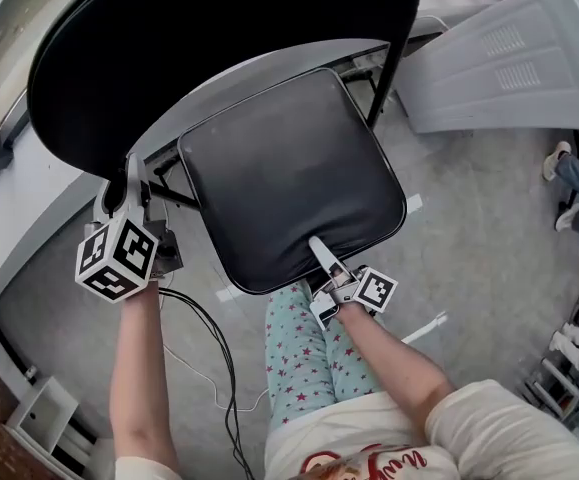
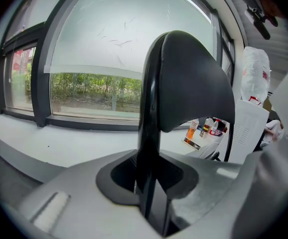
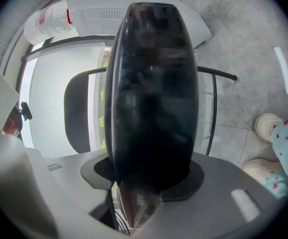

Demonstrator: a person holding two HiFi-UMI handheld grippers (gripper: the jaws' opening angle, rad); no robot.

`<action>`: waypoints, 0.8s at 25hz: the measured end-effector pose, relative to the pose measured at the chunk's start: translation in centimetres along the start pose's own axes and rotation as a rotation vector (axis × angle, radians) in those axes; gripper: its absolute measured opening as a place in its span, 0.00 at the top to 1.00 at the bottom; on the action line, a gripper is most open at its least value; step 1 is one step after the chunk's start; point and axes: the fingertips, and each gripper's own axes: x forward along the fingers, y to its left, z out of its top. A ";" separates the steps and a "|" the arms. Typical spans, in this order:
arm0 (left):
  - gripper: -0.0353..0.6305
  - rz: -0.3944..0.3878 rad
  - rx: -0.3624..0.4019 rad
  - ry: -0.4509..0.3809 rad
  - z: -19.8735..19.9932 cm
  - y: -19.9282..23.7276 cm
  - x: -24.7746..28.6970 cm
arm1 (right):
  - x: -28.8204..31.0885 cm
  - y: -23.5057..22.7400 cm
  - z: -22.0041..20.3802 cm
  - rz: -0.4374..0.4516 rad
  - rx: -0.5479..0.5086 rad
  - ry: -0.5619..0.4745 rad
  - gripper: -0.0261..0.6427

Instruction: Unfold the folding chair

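Observation:
The folding chair stands below me in the head view, its black padded seat (image 1: 289,178) facing up and its black backrest (image 1: 199,48) at the upper left. My left gripper (image 1: 129,183) is shut on the backrest's lower left edge. In the left gripper view the backrest (image 2: 193,88) rises from between the closed jaws of the left gripper (image 2: 151,183). My right gripper (image 1: 321,256) is shut on the seat's front edge. The right gripper view has the seat (image 3: 153,98) edge-on, pinched by the right gripper (image 3: 139,183).
A white ribbed panel (image 1: 509,53) lies on the floor at the upper right. A black cable (image 1: 219,358) runs across the floor by my star-patterned trouser legs (image 1: 304,358). Another person's shoes (image 1: 569,183) are at the right edge. Bottles (image 2: 206,128) stand beyond the chair.

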 end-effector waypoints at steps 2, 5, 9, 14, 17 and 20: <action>0.82 -0.007 0.001 0.002 -0.4 0.0 0.1 | -0.2 -0.7 -0.1 0.018 -0.002 0.002 0.60; 0.82 -0.014 0.000 0.008 -1.1 -0.1 0.2 | -0.5 -1.9 -0.2 0.031 0.001 0.003 0.60; 0.82 -0.033 0.008 0.012 -2.0 -0.2 0.1 | -0.8 -3.6 -0.5 0.028 0.009 0.006 0.58; 0.82 -0.031 -0.005 0.016 -2.5 0.1 0.6 | -0.8 -4.8 -0.7 0.049 0.007 0.015 0.57; 0.82 -0.025 -0.005 0.012 -2.7 0.3 1.0 | -0.8 -5.6 -0.9 0.062 0.009 0.016 0.56; 0.82 -0.024 -0.003 0.007 -2.9 0.5 1.3 | -0.8 -6.2 -0.9 0.066 0.010 0.024 0.56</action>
